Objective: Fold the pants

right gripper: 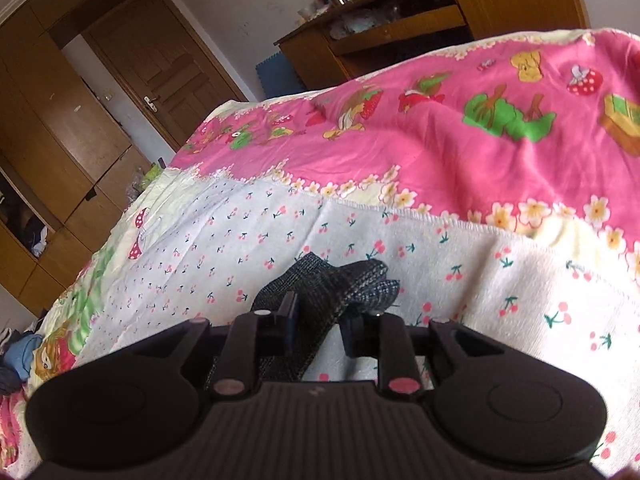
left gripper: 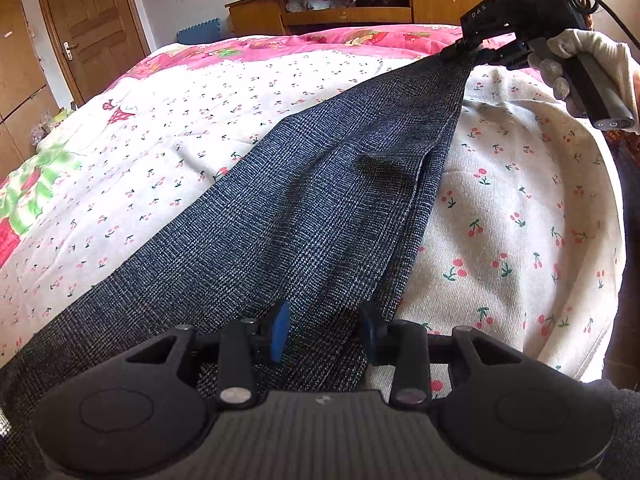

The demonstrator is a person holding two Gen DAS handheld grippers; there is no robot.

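Left wrist view: at far left a brown wooden door [left gripper: 96, 28] stands shut, with a low wooden cabinet [left gripper: 360, 4] along the back wall. A white cherry-print bed cover [left gripper: 168, 128] with a pink cartoon border [left gripper: 320, 38] spreads across the bed. The dark blue-grey checked woven pants [left gripper: 320, 200] lie stretched diagonally over the cover, from the lower left foreground up to the upper right. The left hand-held gripper [left gripper: 324, 334] sits at the near end with its blue-padded fingers [left gripper: 279, 332] apart, the cloth running between them; whether they pinch it cannot be told. At upper right, the right hand-held gripper [left gripper: 460, 50], held by a white-gloved hand [left gripper: 580, 60], is clamped on the far end of the pants, lifting it off the cover.

Right wrist view: the right hand-held gripper [right gripper: 318, 328] has its fingers drawn in on a bunched fold of the pants [right gripper: 332, 284], above the cherry-print cover [right gripper: 480, 280].
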